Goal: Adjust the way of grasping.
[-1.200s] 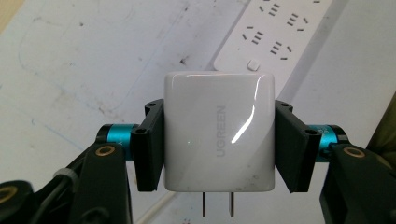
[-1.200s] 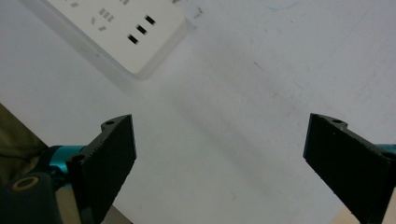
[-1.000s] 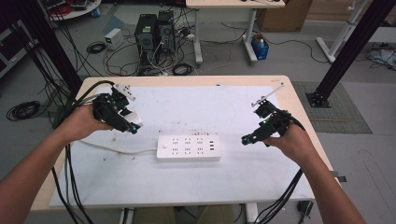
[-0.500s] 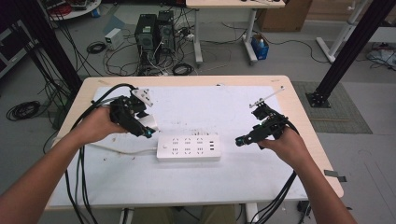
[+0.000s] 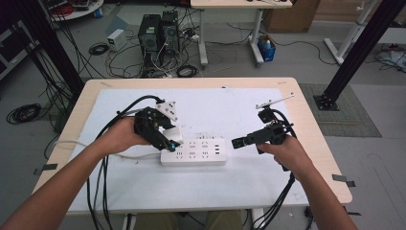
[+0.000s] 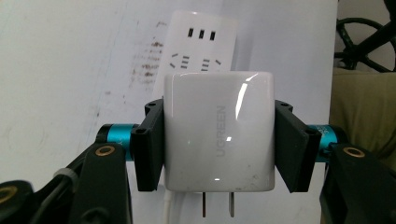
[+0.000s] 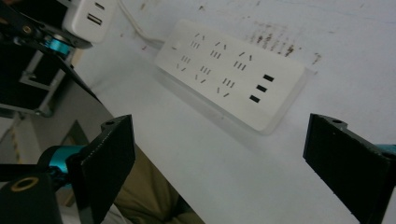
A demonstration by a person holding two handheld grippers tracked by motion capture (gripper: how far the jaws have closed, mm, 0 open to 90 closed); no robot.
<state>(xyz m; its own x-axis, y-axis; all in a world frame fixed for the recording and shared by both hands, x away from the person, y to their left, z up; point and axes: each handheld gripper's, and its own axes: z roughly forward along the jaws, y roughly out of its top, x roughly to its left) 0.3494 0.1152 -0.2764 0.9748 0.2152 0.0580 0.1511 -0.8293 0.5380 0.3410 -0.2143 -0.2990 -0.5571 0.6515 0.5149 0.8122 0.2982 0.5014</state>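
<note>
Charger (image 6: 218,135) prongs toward camera, above strip (image 6: 201,44)

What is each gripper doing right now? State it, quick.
Left gripper: shut on the white square plastic charger, prongs exposed.
Right gripper: open, holding nothing, near the white rectangular power strip.

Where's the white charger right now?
The white charger is clamped in the left gripper, at the left end of the power strip in the high view, prongs still visible.
</note>
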